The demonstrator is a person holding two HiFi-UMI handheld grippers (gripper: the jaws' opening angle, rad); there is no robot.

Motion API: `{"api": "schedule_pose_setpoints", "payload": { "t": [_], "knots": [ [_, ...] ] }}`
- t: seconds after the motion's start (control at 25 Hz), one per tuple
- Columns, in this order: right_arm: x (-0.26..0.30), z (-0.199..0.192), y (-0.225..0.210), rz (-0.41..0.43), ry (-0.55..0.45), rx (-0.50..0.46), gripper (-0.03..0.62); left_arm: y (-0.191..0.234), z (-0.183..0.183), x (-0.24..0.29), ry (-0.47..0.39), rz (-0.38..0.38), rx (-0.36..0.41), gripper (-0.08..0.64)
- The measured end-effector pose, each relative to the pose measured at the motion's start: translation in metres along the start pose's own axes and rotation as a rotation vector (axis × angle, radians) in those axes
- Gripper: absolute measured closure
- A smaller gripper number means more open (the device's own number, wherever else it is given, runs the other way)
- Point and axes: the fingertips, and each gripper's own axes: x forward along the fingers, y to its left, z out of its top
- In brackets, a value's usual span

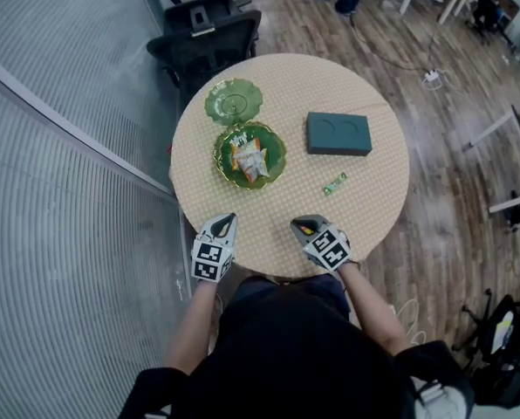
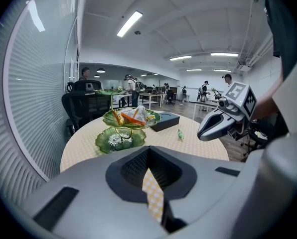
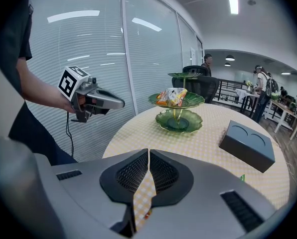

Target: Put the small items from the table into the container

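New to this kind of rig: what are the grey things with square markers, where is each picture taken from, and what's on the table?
There is no robot: a person holds hand tongs, the left tongs and the right tongs, each bearing a marker cube. The head view comes from a camera on the person's head, looking down. The two gripper views come from cameras riding on the tongs, looking along their jaws; each also catches the other pair. On the round table are a tiered green stand with wrapped snacks on one tier, a dark box, and one small green packet lying loose. Both tongs are shut and hold nothing.
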Motion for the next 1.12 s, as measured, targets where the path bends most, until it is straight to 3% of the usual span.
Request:
{"api": "schedule_pose_setpoints", "payload": {
  "t": [0.16, 0.68, 1.12],
  "knots": [
    [-0.005, -0.01, -0.001, -0.01, 0.017, 0.006, 0.563, -0.005, -0.008, 0.004, 0.013, -0.015, -0.021, 0.558],
    [-0.032, -0.059, -0.015, -0.039, 0.079, 0.09, 0.563, -0.058, -0.029, 0.034, 0.094, -0.136, 0.014, 0.558],
    [-0.041, -0.089, -0.01, 0.02, 0.14, 0.093, 0.563, -0.107, -0.051, 0.057, 0.185, -0.205, 0.006, 0.558]
  ]
}}
